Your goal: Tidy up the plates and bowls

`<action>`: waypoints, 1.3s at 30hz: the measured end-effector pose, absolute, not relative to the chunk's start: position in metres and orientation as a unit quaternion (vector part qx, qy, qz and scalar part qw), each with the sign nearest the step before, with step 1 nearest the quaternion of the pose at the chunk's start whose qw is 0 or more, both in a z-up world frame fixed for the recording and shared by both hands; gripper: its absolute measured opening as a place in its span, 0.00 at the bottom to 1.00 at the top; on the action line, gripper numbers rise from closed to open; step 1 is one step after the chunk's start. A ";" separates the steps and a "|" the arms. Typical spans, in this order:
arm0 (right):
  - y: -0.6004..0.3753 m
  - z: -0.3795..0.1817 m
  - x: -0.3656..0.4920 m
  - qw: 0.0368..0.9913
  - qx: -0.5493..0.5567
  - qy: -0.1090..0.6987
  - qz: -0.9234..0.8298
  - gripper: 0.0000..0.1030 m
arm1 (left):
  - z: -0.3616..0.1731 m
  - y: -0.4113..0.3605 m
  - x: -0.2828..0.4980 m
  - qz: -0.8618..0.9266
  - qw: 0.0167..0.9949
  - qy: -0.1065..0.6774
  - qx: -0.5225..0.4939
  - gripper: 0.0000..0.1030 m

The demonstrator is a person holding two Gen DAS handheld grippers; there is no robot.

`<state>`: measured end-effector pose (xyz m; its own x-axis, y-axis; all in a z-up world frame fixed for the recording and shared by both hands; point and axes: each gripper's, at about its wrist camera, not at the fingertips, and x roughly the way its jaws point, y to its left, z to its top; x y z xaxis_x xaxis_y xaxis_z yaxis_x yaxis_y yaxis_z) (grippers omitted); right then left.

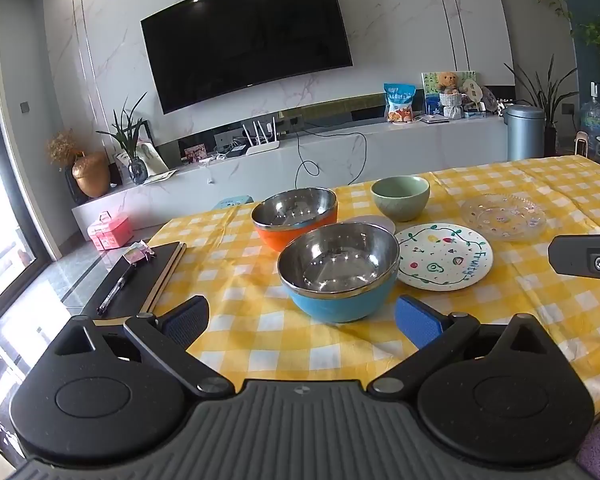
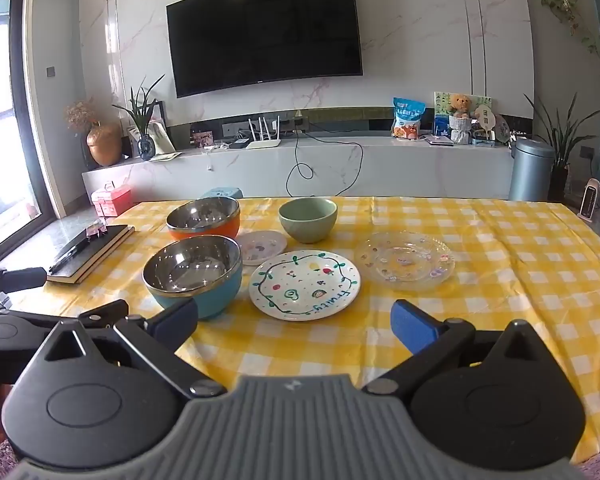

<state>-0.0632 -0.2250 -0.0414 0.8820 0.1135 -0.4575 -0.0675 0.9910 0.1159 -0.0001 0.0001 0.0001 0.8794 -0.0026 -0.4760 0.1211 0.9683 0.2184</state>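
Bowls (image 2: 194,276), three; plates (image 2: 305,282), three; tablecloth (image 2: 500,240), one.

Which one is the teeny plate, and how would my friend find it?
Look at the table with the yellow checked cloth. In the middle of the dishes, find the gap between the orange bowl and the green bowl. The small plate lies there, flat, pale, with little pictures, much smaller than the white fruit plate in front of it.
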 end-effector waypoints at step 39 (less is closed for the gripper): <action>-0.224 -0.046 -0.060 0.966 0.048 0.250 0.044 0.98 | -0.008 -0.003 0.000 -0.035 0.959 0.253 0.126 1.00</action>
